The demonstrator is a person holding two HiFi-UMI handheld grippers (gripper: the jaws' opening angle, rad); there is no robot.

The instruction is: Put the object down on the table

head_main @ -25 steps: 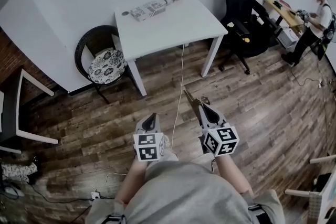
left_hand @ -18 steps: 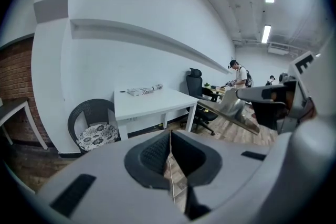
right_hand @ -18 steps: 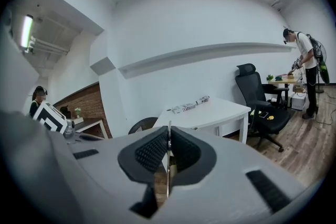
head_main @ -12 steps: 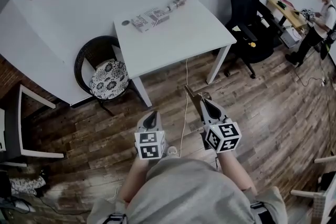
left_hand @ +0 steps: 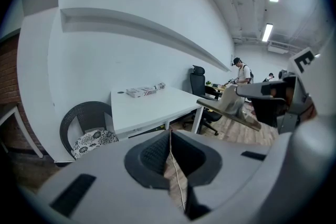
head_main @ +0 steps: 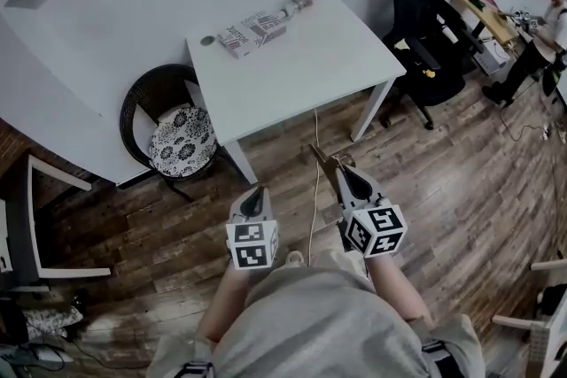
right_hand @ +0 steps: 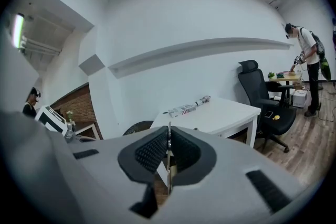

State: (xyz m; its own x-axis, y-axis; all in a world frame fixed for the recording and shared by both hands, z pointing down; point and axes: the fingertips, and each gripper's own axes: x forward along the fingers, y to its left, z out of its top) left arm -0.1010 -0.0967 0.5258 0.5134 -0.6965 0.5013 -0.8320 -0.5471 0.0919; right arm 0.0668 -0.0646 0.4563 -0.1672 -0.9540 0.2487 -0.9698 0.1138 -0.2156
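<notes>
A dark wooden plank floor (head_main: 461, 181) fills the room below a plain white wall. A white square table (head_main: 310, 66) stands with its far edge against that wall. Off the table's right edge sits a black high-backed office chair (head_main: 423, 13). At the table's left edge is a black wicker tub chair (head_main: 142, 106) with a patterned black-and-white cushion (head_main: 182, 139). A person (head_main: 542, 22) stands well apart at the far right, beside a small wooden desk (head_main: 483, 13).

The two grippers are held side by side over the floor, short of the table's near edge. The left gripper (head_main: 255, 193) has its jaws pressed together with nothing between them. Only floor and a thin white cable (head_main: 315, 146) show through the slit under the pads. The right gripper (head_main: 341, 171) has its jaws clamped on a thin flat tan strip (head_main: 319, 162). The strip juts forward out of the jaws towards the table's near edge. It is in the air and touches neither table nor floor. In the right gripper view it shows edge-on, as a narrow upright line between the ribbed pads.

On the table, a long printed white-and-dark packet (head_main: 251, 31) lies along the far edge. A small dark round disc (head_main: 207, 40) sits just beside it at the far left corner.
</notes>
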